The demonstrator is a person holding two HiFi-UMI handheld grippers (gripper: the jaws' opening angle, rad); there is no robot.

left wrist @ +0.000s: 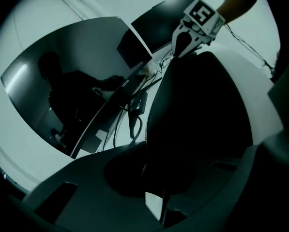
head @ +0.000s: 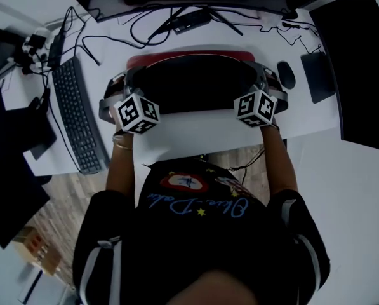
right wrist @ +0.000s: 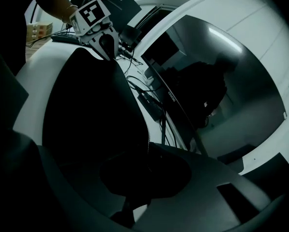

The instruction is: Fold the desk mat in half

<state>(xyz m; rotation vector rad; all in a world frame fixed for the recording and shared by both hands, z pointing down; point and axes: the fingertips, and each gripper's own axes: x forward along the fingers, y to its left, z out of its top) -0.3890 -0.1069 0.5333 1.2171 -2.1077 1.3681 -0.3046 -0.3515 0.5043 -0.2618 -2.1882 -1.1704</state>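
Note:
The desk mat (head: 195,84) lies across the middle of the white desk (head: 202,135). Its black face is up and a red strip (head: 189,57) shows along its far edge. My left gripper (head: 126,78) is shut on the mat's left end. My right gripper (head: 263,76) is shut on the right end. In the left gripper view the black sheet (left wrist: 197,105) curves up from between the jaws (left wrist: 149,178) toward the other gripper's marker cube (left wrist: 202,14). The right gripper view mirrors this: the mat (right wrist: 91,105) runs from the jaws (right wrist: 144,178) to the left cube (right wrist: 92,12).
A black keyboard (head: 78,116) lies at the desk's left. A mouse (head: 285,75) and a dark pad (head: 317,75) are at the right. Cables (head: 145,30) run behind the mat, below a curved monitor (left wrist: 62,81). The person stands at the desk's near edge.

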